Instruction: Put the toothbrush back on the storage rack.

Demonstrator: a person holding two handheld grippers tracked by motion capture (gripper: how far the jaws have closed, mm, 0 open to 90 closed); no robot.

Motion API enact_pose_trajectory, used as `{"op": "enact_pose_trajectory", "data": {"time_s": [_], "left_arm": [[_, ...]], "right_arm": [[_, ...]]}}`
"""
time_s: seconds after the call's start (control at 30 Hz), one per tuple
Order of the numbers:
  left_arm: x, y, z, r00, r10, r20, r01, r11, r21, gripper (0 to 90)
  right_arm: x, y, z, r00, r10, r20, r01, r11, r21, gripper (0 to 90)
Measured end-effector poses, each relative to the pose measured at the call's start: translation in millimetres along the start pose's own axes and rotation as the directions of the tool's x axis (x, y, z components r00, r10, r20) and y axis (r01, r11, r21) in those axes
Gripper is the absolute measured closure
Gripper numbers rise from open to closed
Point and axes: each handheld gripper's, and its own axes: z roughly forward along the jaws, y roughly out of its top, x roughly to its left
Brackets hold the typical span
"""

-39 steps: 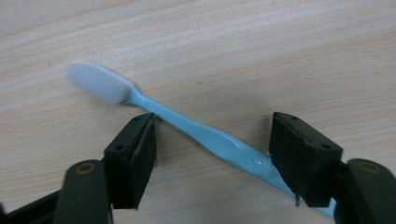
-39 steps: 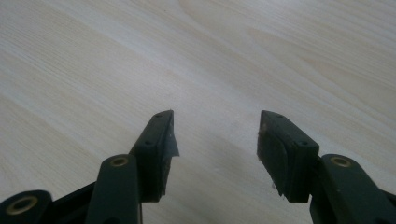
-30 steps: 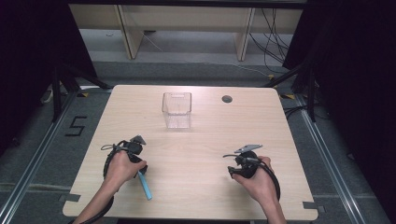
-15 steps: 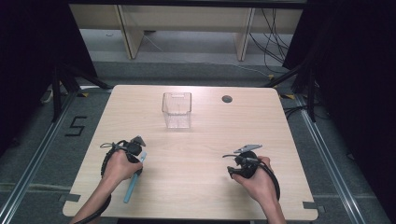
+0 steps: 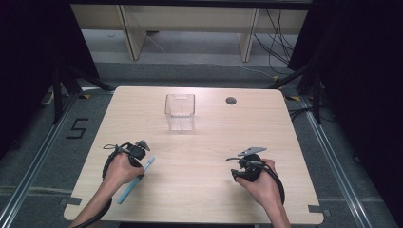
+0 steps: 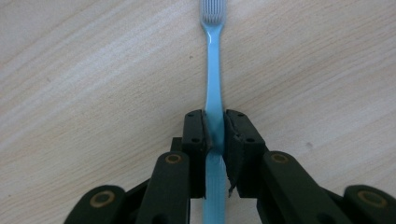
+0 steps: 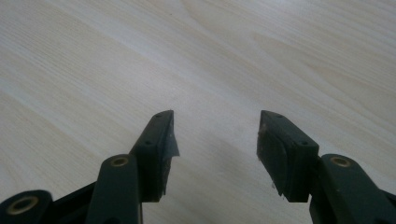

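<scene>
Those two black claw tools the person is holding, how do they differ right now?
The left gripper has its jaws shut on a blue toothbrush; the right gripper has its jaws apart with nothing between them. Both are black, hand-held, and low over the wooden table.

A lab: bare wooden table (image 5: 199,190) inside black curtains, floor rails, loose cables (image 5: 278,42)
</scene>
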Motion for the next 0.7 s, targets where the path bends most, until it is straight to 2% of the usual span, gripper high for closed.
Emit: {"op": "enact_pose_trajectory", "data": {"time_s": [0.13,0.17,0.2,0.23,0.27,0.43,0.5,0.53,0.6,0.7], "left_arm": [[-0.3,-0.2,-0.2,0.9998,0.020,0.001,-0.020,0.9998,0.002,77.9],[1.3,0.3,0.1,0.9987,0.050,-0.012,-0.050,0.9987,-0.005,77.9],[2.0,0.6,0.0,0.9981,0.061,-0.014,-0.061,0.9981,-0.003,78.0],[1.9,0.4,0.1,0.9983,0.057,-0.010,-0.057,0.9984,-0.005,77.9],[0.2,-0.5,0.5,0.9997,0.025,0.006,-0.025,0.9996,-0.010,77.9],[2.8,-5.9,0.3,0.9994,0.019,0.029,-0.017,0.9985,-0.052,78.2],[3.1,-7.9,0.5,0.9990,0.021,0.040,-0.019,0.9979,-0.062,78.2],[4.1,-8.3,-0.5,0.9984,0.035,0.044,-0.033,0.9980,-0.055,78.2],[4.8,-8.7,-1.4,0.9979,0.042,0.049,-0.040,0.9981,-0.047,78.3],[6.5,-11.6,-0.9,0.9963,0.055,0.067,-0.049,0.9954,-0.082,78.2]], "right_arm": [[0.7,-0.5,0.7,1.0000,0.008,-0.005,-0.008,1.000,0.005,47.1],[-0.2,-0.6,1.7,1.0000,-0.003,-0.006,0.003,1.000,0.004,47.2],[0.4,-0.7,2.3,1.0000,0.001,-0.006,-0.001,1.000,0.005,47.2],[0.8,-0.8,2.7,1.0000,0.001,-0.007,-0.001,1.000,0.009,47.2],[0.8,-0.8,2.7,1.0000,0.001,-0.007,-0.001,1.000,0.009,47.2],[1.7,-0.7,3.0,1.0000,0.005,-0.008,-0.005,1.000,0.011,47.4],[1.4,-0.6,3.0,1.0000,0.000,-0.009,0.000,1.000,-0.002,47.5],[1.9,-0.6,2.2,0.9999,0.013,-0.010,-0.013,1.000,0.005,47.5],[1.0,-0.4,2.0,1.0000,-0.003,-0.005,0.003,1.000,-0.003,47.5],[0.8,-0.3,1.6,1.0000,-0.003,-0.007,0.003,1.000,-0.005,47.6]]}}
